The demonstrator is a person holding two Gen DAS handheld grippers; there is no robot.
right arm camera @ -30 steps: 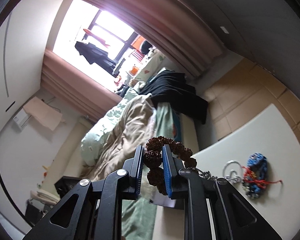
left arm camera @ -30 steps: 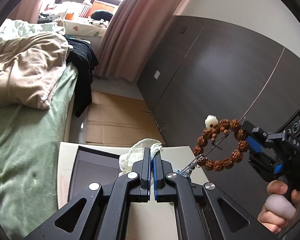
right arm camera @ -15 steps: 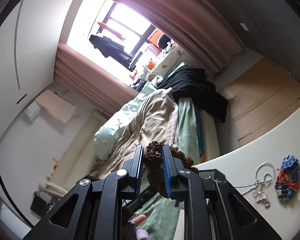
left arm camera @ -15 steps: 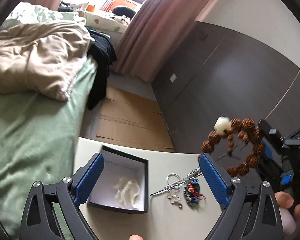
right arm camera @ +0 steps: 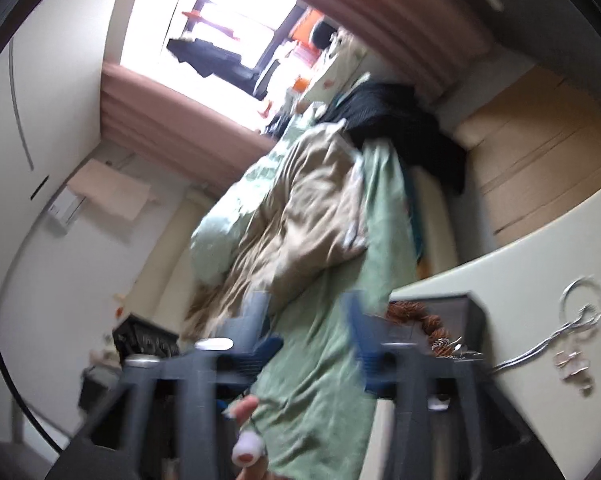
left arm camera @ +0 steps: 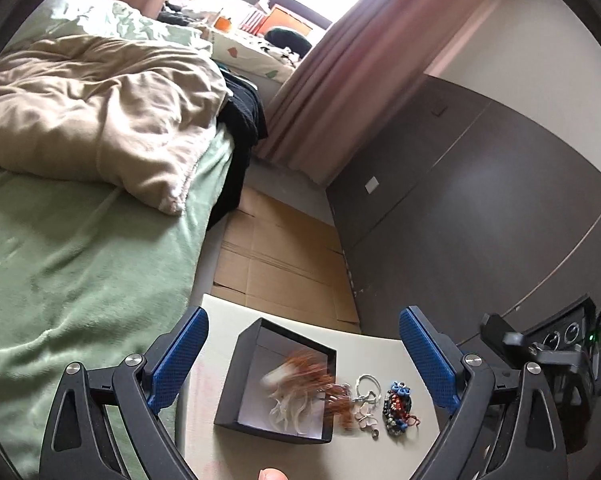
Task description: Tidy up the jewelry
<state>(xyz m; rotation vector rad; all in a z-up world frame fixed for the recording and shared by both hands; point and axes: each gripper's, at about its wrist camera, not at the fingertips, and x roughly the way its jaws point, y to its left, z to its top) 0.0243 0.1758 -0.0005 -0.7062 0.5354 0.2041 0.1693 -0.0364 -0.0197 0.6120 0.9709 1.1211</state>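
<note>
We see our left gripper (left arm camera: 300, 354) spread wide, empty. Our right gripper (right arm camera: 306, 330) is opening with nothing between its pads. The bracelet (left arm camera: 312, 376), blurred, is over the box's (left arm camera: 236, 384) right rim on the table (left arm camera: 380, 456).

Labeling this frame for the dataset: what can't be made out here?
- Brown bead bracelet: motion-smeared over the black box in the left wrist view; whether it has landed is unclear.
- Right gripper: jaws opening and blurred in its own view, nothing between them.
- Blue beaded piece: too small for detail in the left wrist view, cut off by the edge in the right wrist view.
- Keyring: its charms are blurred.
</note>
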